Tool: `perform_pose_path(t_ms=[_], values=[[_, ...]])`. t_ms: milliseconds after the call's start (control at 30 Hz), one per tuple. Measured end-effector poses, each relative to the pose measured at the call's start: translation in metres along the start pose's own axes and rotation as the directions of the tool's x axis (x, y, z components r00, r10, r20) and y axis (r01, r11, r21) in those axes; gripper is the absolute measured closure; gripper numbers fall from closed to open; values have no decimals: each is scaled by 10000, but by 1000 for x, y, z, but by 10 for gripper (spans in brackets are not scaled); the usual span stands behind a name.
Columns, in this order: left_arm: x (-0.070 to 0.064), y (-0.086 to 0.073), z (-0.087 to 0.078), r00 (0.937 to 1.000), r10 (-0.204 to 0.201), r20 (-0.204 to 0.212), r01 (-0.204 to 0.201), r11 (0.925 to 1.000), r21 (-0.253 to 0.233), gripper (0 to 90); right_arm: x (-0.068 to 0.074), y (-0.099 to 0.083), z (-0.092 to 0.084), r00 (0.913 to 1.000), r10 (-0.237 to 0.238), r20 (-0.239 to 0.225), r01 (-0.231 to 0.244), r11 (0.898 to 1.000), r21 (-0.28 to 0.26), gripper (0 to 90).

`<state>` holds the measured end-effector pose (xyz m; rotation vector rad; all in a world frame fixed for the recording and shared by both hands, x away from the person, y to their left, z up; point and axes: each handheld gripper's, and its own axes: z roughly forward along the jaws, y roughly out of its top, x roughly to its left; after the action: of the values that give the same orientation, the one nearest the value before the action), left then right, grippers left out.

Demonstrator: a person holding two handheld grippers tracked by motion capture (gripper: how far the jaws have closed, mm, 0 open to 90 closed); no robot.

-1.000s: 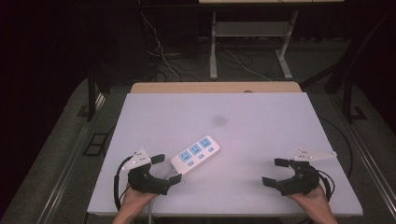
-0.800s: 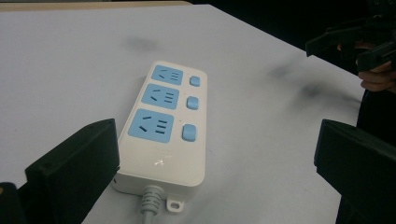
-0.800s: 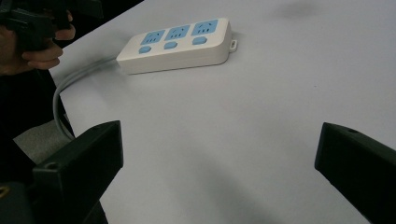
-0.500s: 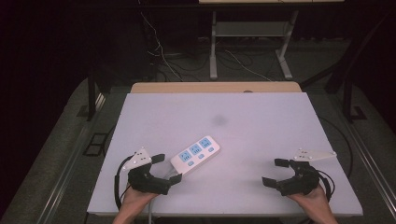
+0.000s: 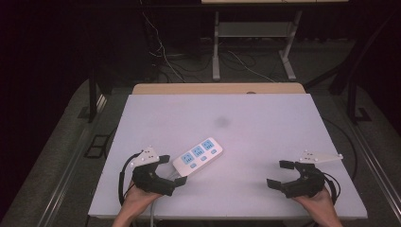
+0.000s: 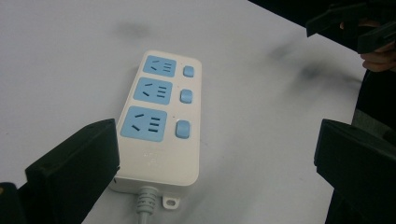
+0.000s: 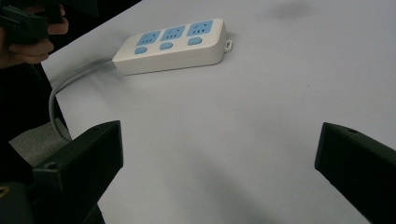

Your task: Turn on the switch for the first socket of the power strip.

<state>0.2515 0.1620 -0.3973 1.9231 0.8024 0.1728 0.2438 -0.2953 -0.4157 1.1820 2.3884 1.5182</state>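
Observation:
A white power strip (image 5: pixel 197 155) with three blue sockets and three blue switches lies flat on the white table (image 5: pixel 265 127), left of centre. Its grey cable (image 7: pixel 60 88) runs off the near edge. My left gripper (image 5: pixel 171 170) stands open at the strip's cable end, and in the left gripper view the strip (image 6: pixel 159 126) lies just ahead of the left jaw, not gripped. The right gripper (image 5: pixel 278 174) rests open near the front right, well apart from the strip (image 7: pixel 173 44), with bare table between its jaws.
A dark smudge (image 5: pixel 221 121) marks the table's middle. A wooden strip (image 5: pixel 217 88) runs along the far edge. Behind it, on the floor, are cables and a metal stand (image 5: pixel 216 47). The other hand's gripper (image 6: pixel 355 23) is seen at the top right of the left gripper view.

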Motion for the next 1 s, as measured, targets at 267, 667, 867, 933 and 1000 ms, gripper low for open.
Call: perform_pose_path(t_ms=[267,667,867,933,1000], values=[[3,6,-1,10000,16,67,-18,9995,312,0,0,0,0,10000,0,34,0,10000,19,6],[8,23,4,9997,233,73,-237,9978,622,0,0,0,0,10000,-24,70,23,10000,51,6],[11,29,7,9996,249,104,-256,9966,780,0,0,0,0,10000,5,84,-5,10000,57,6],[12,32,9,9995,297,134,-307,9958,860,0,0,0,0,10000,4,87,-5,10000,65,6],[13,35,10,9994,317,150,-330,9951,933,0,0,0,0,10000,-10,90,9,10000,68,6]])
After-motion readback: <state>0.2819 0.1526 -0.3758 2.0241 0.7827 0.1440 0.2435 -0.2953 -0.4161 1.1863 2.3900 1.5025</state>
